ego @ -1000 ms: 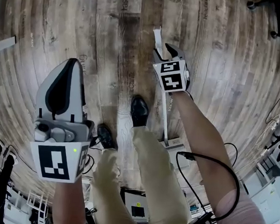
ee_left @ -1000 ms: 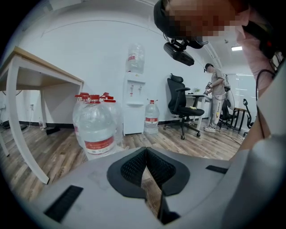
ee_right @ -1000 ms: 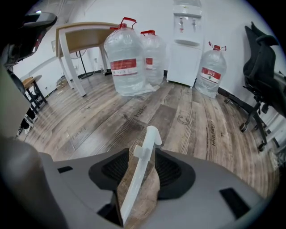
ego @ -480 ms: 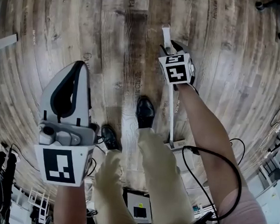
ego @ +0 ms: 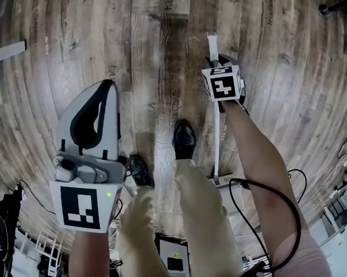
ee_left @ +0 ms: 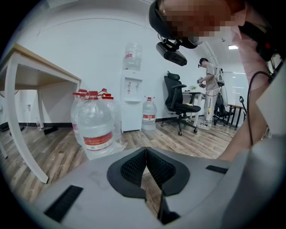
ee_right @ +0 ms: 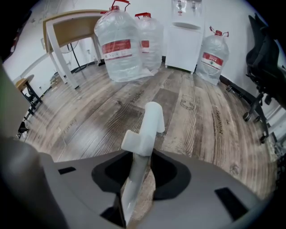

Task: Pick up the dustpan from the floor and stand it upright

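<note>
The dustpan has a long white handle (ego: 216, 138) running from its tip (ego: 212, 45) down to the pan (ego: 221, 181) on the wooden floor beside my right leg. My right gripper (ego: 219, 62) is shut on the upper part of that handle. In the right gripper view the handle (ee_right: 144, 134) stands up between the jaws of my right gripper (ee_right: 138, 172), its hooked end above them. My left gripper (ego: 108, 85) hangs at the lower left, away from the dustpan. Its pads (ee_left: 134, 167) meet with nothing between them in the left gripper (ee_left: 146, 162) view.
Large water bottles (ee_right: 119, 44) and a white water dispenser (ee_right: 185, 40) stand along the wall, next to a wooden table (ee_right: 71, 27). Office chairs (ee_left: 181, 103) and another person (ee_left: 210, 96) are further back. My black shoes (ego: 184, 139) and a black cable (ego: 264, 202) are near the pan.
My right gripper has shifted slightly right and farther out with the handle still in it. The left gripper has drifted a little to the right and stayed shut.
</note>
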`<state>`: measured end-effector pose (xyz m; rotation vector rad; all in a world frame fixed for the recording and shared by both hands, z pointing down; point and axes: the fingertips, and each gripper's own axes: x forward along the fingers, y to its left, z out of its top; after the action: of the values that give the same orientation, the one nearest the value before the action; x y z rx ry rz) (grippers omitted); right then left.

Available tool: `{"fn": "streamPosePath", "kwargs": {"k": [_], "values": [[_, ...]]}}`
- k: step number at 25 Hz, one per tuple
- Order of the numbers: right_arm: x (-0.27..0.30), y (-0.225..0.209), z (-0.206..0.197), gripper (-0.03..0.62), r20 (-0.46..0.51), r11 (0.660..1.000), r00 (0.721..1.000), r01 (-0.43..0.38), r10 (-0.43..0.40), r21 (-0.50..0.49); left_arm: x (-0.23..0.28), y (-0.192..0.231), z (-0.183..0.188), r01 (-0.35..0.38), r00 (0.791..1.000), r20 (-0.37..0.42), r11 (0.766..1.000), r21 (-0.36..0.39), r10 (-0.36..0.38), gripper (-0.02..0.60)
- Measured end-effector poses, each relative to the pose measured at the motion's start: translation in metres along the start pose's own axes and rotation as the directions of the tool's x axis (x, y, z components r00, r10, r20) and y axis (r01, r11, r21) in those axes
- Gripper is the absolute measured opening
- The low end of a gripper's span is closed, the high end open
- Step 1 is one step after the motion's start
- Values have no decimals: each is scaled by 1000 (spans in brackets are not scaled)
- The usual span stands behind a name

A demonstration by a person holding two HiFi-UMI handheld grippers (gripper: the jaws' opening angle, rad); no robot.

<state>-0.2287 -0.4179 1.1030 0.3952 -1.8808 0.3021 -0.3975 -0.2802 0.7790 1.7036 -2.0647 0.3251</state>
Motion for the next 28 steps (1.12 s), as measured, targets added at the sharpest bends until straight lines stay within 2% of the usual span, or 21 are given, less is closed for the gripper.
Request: {"fn": "streamPosePath", "kwargs": {"k": [6, 12, 19, 24, 28], "values": [[-31, 2, 9, 120, 26, 1000, 999, 19, -20, 24, -18, -3, 23, 8, 999, 31, 1000, -2, -8, 14], [-88, 5, 14, 114, 48, 998, 998, 49, -52, 48, -49, -15, 68, 28, 996, 82, 1000, 10, -29, 14], [-166, 11, 20, 103, 105, 992, 990, 86, -96, 94, -100, -32, 119, 55, 991, 121, 998, 8, -56, 14], [-236, 20, 13, 95, 135, 982, 981, 122, -143, 147, -147, -53, 161, 97, 985, 143, 995, 33, -101, 14], [-294, 30, 6, 94, 179, 978, 969, 146, -172, 150, -184, -72, 195, 134, 976, 166, 989, 62, -142, 14]]}}
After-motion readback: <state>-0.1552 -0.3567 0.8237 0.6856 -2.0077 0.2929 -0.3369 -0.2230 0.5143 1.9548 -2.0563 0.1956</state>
